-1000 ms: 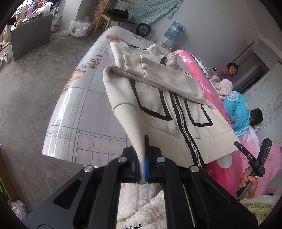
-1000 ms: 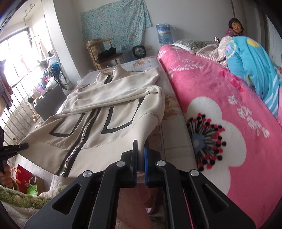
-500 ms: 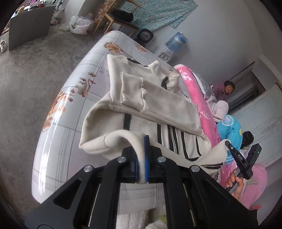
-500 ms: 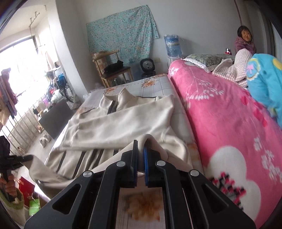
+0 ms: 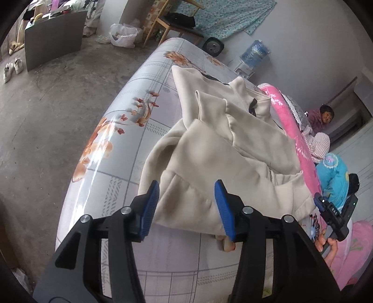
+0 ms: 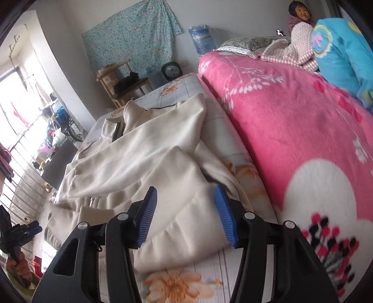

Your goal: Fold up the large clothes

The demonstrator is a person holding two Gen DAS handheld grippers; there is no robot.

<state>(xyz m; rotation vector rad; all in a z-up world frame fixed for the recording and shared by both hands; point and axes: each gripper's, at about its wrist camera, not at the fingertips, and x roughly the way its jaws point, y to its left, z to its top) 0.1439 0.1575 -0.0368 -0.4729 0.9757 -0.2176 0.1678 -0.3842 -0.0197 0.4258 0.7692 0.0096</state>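
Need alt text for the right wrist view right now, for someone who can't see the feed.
The right claw is opening over a cream jacket, its blue pads off the cloth, the jacket lying doubled over on a floral bed sheet. A pink blanket fills the right side; the left claw shows at the lower left edge.

A pink floral blanket (image 6: 291, 121) covers the right part of the bed, lying beside the bare flower-printed mattress cover (image 5: 121, 130); at its far end sit a blue cartoon-print quilt (image 6: 340, 60), a checked pink-and-white cloth (image 6: 291, 53) and a person (image 6: 300, 14) by the wall. Beyond the bed's far end stand a wooden chair (image 6: 121, 81) bearing a dark bundle, a small round black fan (image 6: 171, 71) and a blue water bottle (image 6: 201, 39); a teal patterned cloth (image 6: 130, 39) hangs on the wall above; a dark board (image 5: 53, 51), white shoes (image 5: 11, 68) and a white plastic bag (image 5: 122, 35) rest on the grey concrete floor (image 5: 46, 121).
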